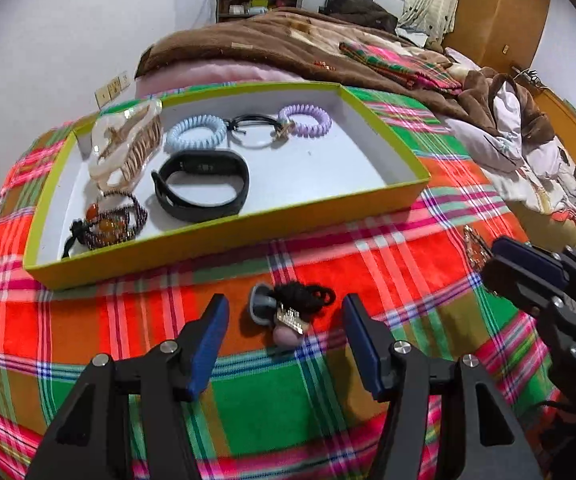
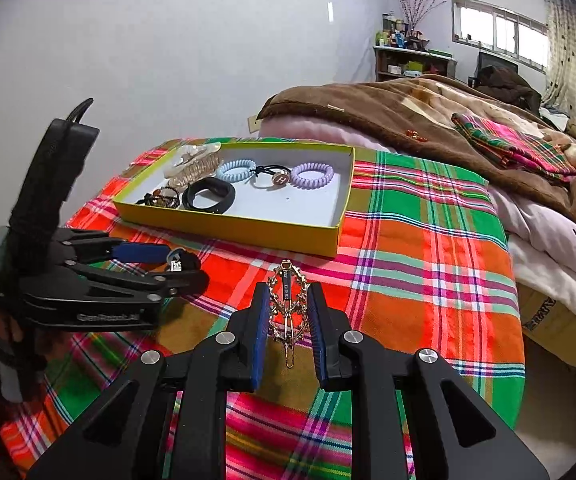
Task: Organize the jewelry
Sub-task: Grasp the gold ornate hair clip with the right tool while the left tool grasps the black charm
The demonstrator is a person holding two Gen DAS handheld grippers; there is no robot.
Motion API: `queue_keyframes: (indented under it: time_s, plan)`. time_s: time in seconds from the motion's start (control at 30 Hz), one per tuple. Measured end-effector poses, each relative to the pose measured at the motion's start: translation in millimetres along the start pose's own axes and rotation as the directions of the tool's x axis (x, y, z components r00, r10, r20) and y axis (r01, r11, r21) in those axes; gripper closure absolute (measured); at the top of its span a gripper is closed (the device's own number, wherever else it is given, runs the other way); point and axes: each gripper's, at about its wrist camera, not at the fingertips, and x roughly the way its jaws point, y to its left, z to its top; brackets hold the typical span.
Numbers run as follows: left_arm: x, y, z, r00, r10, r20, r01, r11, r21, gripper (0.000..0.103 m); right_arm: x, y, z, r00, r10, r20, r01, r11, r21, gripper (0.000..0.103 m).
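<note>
A yellow-rimmed tray point(image 1: 228, 226) point(image 2: 248, 226) on the plaid cloth holds a shell claw clip point(image 1: 126, 146), a blue coil tie point(image 1: 196, 135), a purple coil tie point(image 1: 305, 120), a black elastic with a charm point(image 1: 254, 130), a black wristband point(image 1: 202, 185) and a beaded bracelet point(image 1: 106, 222). My left gripper point(image 1: 286, 314) is open around a black hair tie with grey and pink charms point(image 1: 288, 306) lying on the cloth. My right gripper point(image 2: 288, 304) is shut on a gold hair clip point(image 2: 288, 300), its jaws against both sides; it also shows in the left wrist view point(image 1: 523, 276).
The tray sits on a bed covered by a plaid cloth point(image 2: 427, 264). A brown blanket point(image 2: 427, 112) and a folded plaid cloth point(image 2: 515, 144) lie behind. The bed edge drops off at the right point(image 2: 523, 320). A shelf point(image 2: 411, 60) stands by the far wall.
</note>
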Motion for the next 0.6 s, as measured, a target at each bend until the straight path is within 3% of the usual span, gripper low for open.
queue_keyframes:
  time_s: [0.2,0.33,0.6]
  plan:
    - [1.0,-6.2,-1.1,0.999,0.044,0.009,-0.045,0.999,0.024,0.043,0.4,-2.6,-2.1,1.000,0.005,-0.001,-0.005,1.000,0.005,0.083]
    - [-0.3,-5.2,-0.7,0.999,0.040,0.014,-0.040,0.999,0.021,0.059,0.2,-3.9,-3.1,1.000,0.004,-0.002,-0.004,1.000,0.005,0.083]
    - [-4.9,-5.8,0.6,0.999,0.026,0.026,-0.027,0.999,0.024,0.064,0.7,-3.7,-4.6,1.000,0.009,-0.002,-0.009,1.000,0.013,0.083]
